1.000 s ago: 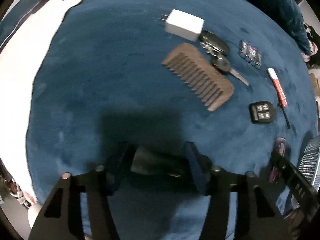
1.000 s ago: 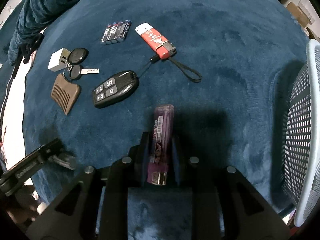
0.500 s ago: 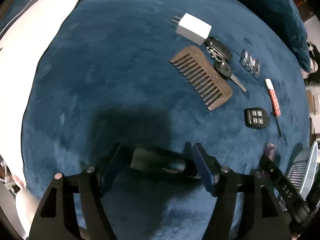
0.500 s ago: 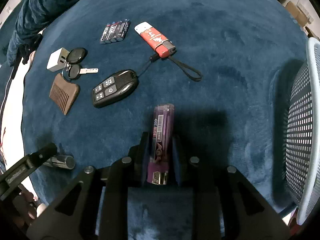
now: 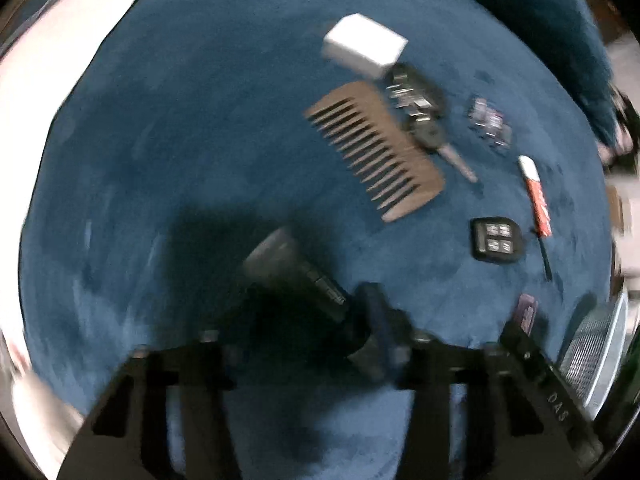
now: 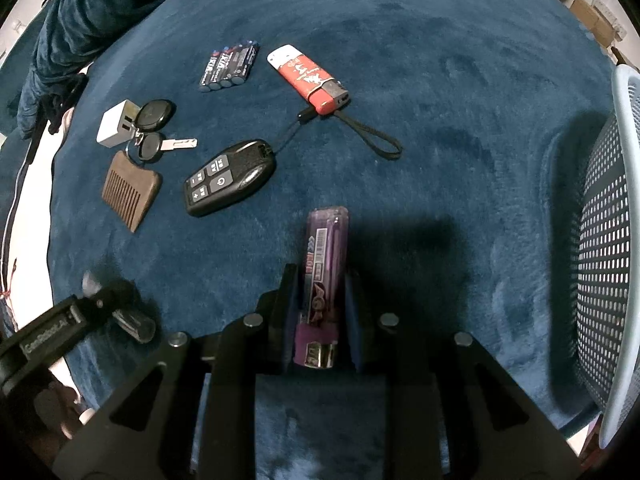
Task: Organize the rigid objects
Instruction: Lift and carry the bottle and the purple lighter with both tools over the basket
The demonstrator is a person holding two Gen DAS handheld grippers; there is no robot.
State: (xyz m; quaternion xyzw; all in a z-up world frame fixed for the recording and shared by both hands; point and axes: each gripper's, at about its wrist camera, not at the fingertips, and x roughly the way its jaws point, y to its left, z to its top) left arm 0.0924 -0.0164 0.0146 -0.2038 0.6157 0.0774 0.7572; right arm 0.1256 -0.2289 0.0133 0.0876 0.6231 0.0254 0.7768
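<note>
- On the blue worktop (image 6: pixel 440 80) most of the sorting looks undone to me: the batteries (image 6: pixel 230 65), red lighter (image 6: pixel 308 79), black remote (image 6: pixel 230 178), wooden comb (image 6: pixel 130 190), keys (image 6: pixel 154 130) and white charger (image 6: pixel 116 128) all lie loose on the cloth.
- Off to the right edge of the right wrist view stands the mesh basket (image 6: pixel 608 240); I cannot see inside it, so I cannot say what has been put away.
- Two items are in hand, so I judge the task early to midway, with at least six things left on the cloth.
- My right gripper (image 6: pixel 320 316) is clamped on the purple lighter (image 6: pixel 326 272), which lies along the fingers, metal head towards the camera and base pointing out over the cloth, with the basket near on its right.
- My left gripper (image 5: pixel 304 320) has just been closing, with a dark cylindrical flashlight (image 5: pixel 304 280) between its fingers.
- That view is blurred; the flashlight sits skewed, its wide end angled up and left, its tail against the right-hand finger (image 5: pixel 380 320). I cannot tell whether both pads truly press on it.
- From the right wrist view, the same flashlight (image 6: pixel 132 320) shows beside the left gripper at the lower left, well apart from the basket.
</note>
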